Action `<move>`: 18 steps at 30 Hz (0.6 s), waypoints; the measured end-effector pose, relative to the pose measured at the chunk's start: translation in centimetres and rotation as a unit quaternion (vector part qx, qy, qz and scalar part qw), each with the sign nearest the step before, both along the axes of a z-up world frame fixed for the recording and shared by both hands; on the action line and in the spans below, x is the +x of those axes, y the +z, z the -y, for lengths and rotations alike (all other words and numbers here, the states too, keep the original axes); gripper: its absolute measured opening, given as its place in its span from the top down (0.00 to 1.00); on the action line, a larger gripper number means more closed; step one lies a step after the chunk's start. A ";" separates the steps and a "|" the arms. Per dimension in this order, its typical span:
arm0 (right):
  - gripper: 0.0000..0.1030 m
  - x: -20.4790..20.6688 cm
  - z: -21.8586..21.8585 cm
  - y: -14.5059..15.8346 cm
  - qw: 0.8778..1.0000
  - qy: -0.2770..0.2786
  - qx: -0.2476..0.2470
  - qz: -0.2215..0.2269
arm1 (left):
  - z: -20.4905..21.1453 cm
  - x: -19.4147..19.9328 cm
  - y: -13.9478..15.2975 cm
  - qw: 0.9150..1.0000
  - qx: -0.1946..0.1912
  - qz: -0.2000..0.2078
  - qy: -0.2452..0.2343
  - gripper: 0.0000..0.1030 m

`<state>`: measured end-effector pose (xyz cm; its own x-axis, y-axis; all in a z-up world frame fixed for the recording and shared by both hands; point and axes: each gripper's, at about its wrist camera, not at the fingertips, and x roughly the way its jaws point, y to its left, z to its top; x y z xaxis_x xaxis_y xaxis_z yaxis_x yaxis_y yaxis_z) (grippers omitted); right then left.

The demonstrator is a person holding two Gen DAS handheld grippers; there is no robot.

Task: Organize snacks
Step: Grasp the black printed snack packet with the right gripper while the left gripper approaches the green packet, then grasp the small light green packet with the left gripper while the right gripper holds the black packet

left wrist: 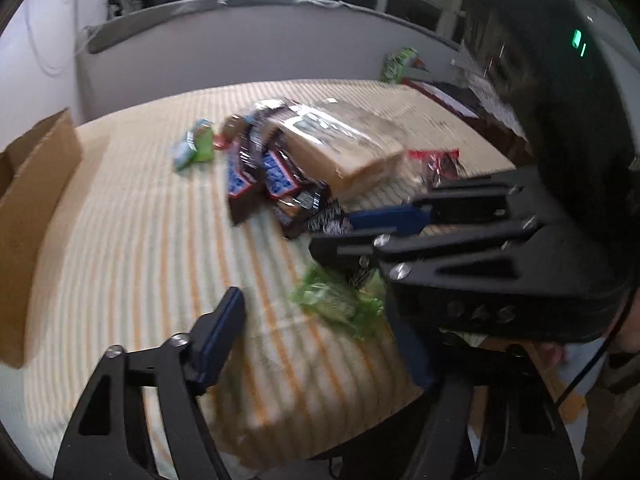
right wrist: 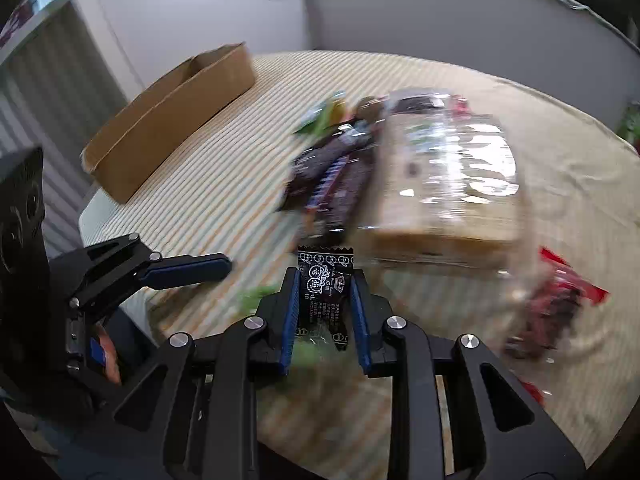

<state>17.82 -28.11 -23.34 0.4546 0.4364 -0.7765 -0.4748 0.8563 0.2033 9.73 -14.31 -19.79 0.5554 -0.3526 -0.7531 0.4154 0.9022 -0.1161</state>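
At six o'clock, the right gripper (right wrist: 325,304) is clenching a small black sachet (right wrist: 325,280) by its sides; light, crinkly, slippery. The left gripper (left wrist: 320,344) is hanging released.

A cream tablecloth (right wrist: 224,168) with thin orange and green stripes. A plain brown cardboard box (right wrist: 172,120). A black snack packet (right wrist: 325,280) printed with white symbols. Dark brown chocolate bars (left wrist: 256,172) with blue lettering.
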 end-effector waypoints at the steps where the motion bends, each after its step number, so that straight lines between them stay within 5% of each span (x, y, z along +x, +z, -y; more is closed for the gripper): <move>1: 0.76 -0.1 0.8 0.3 1.000 -0.010 0.010 0.004 | 0.3 0.0 0.0 1.000 0.005 0.007 -0.002 0.32; 4: 0.76 -0.6 3.1 1.1 0.998 -0.040 0.032 0.021 | 1.1 0.2 -0.2 1.000 0.023 0.020 -0.008 0.40; 6: 0.76 -0.7 4.1 1.6 0.997 -0.055 0.044 0.029 | 1.4 0.3 -0.3 0.999 0.033 0.030 -0.012 0.56; 12: 0.76 -1.5 5.8 2.4 0.994 -0.073 0.064 0.045 | 0.1 0.9 0.1 0.999 0.026 0.026 -0.024 0.81; 17: 0.76 -1.8 6.1 2.5 0.993 -0.077 0.069 0.049 | -0.3 0.2 0.3 0.998 0.044 0.025 -0.033 0.81; 18: 0.76 -1.8 6.0 2.5 0.994 -0.076 0.068 0.049 | -0.4 0.1 0.5 0.998 0.044 0.020 -0.031 0.74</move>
